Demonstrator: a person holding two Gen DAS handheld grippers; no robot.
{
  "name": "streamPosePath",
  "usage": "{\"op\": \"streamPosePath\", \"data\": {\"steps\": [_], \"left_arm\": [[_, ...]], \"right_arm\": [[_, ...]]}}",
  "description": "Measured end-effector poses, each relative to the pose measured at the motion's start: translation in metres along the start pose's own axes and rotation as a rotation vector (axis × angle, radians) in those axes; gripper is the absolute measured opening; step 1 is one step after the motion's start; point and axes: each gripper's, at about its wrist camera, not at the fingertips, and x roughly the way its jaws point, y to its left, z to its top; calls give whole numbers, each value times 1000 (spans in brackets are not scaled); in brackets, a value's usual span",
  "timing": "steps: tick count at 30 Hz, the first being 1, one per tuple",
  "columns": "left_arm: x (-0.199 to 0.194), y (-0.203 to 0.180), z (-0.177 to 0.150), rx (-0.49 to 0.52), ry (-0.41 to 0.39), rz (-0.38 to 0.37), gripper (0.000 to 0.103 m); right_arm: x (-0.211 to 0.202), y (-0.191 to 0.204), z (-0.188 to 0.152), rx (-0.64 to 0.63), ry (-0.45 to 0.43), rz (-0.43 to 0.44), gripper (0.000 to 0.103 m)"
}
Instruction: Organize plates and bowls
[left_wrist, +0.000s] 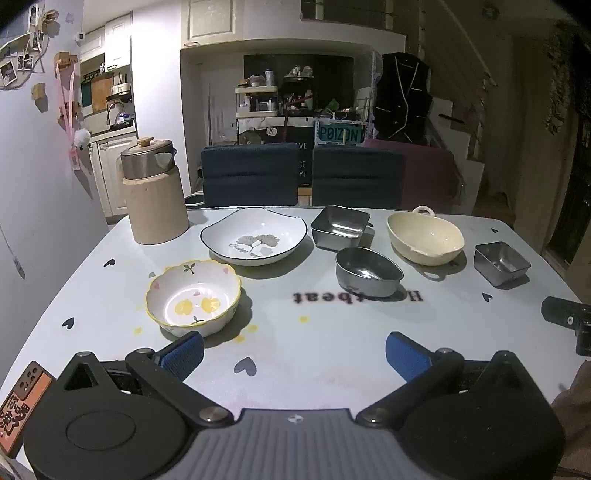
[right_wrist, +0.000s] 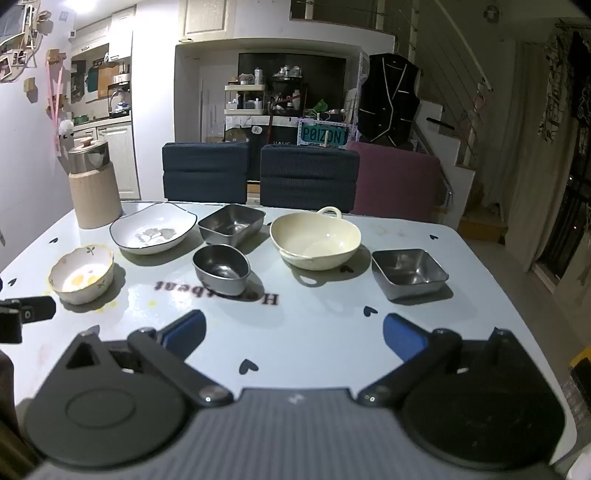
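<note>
Six dishes stand apart on the pale table (left_wrist: 295, 354). A small flower-patterned bowl (left_wrist: 192, 295) sits near left, just beyond my left gripper's left fingertip. Behind it is a white plate with a dark rim (left_wrist: 254, 236). A square steel dish (left_wrist: 340, 226), an oval steel bowl (left_wrist: 367, 271), a cream handled bowl (left_wrist: 424, 236) and a small square steel dish (left_wrist: 501, 263) lie to the right. My left gripper (left_wrist: 293, 352) is open and empty. My right gripper (right_wrist: 293, 334) is open and empty, near the small steel dish (right_wrist: 409, 272) and cream bowl (right_wrist: 314, 240).
A tall beige jar with a steel lid (left_wrist: 154, 192) stands at the table's back left. Two dark blue chairs (left_wrist: 251, 173) and a pink one (right_wrist: 395, 181) line the far edge. An orange card (left_wrist: 22, 402) lies at the near left corner.
</note>
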Motion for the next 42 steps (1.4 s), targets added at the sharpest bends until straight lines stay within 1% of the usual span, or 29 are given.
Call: {"op": "streamPosePath", "data": {"steps": [42], "left_arm": [[0, 0, 3, 13, -5, 5, 103]], "right_arm": [[1, 0, 0, -4, 9, 0, 103]]}}
